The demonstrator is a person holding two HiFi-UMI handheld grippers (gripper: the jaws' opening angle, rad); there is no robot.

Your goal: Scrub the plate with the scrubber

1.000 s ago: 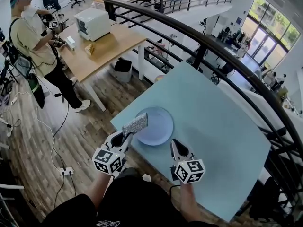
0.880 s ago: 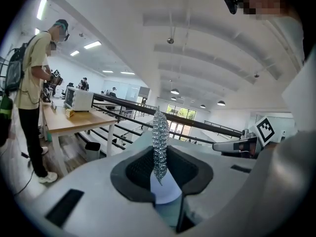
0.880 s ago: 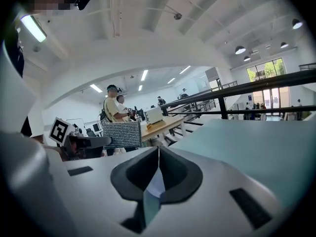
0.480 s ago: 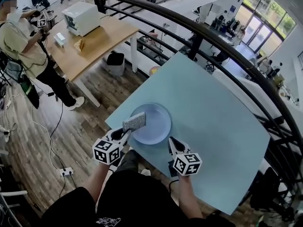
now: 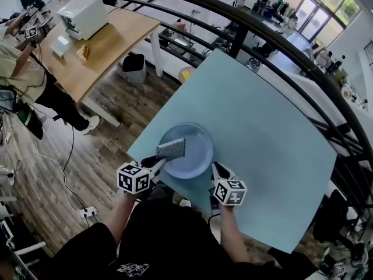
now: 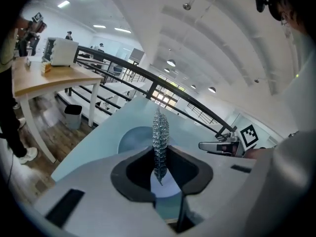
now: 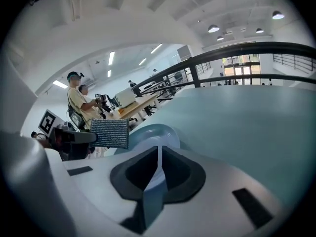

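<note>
Left gripper point(image 5: 156, 163) jaws clamped on the scrubber point(image 5: 172, 149), pinching its near end; in the left gripper view the pad sits edge-on between the jaws and sticks out past the tips. Scrubber is grey, rectangular, and held over the left part of the plate point(image 5: 197, 151). Cannot tell if it touches the plate surface. Plate is round and pale blue, and sits on the light blue table point(image 5: 268, 127) near the edge closest to the person.

Right gripper point(image 5: 217, 169) jaws together, nothing between them, only a thin slit in the right gripper view. Its tips are just beside the plate's near-right rim, low over the table; contact with the rim unclear.

Both marker cubes face the head camera, one on each side of the plate's near edge. Black railing point(image 5: 274, 31) curves behind the table. Wooden table point(image 5: 111, 45) at upper left holds a white appliance point(image 5: 84, 13). A person point(image 5: 20, 69) stands beside it.
</note>
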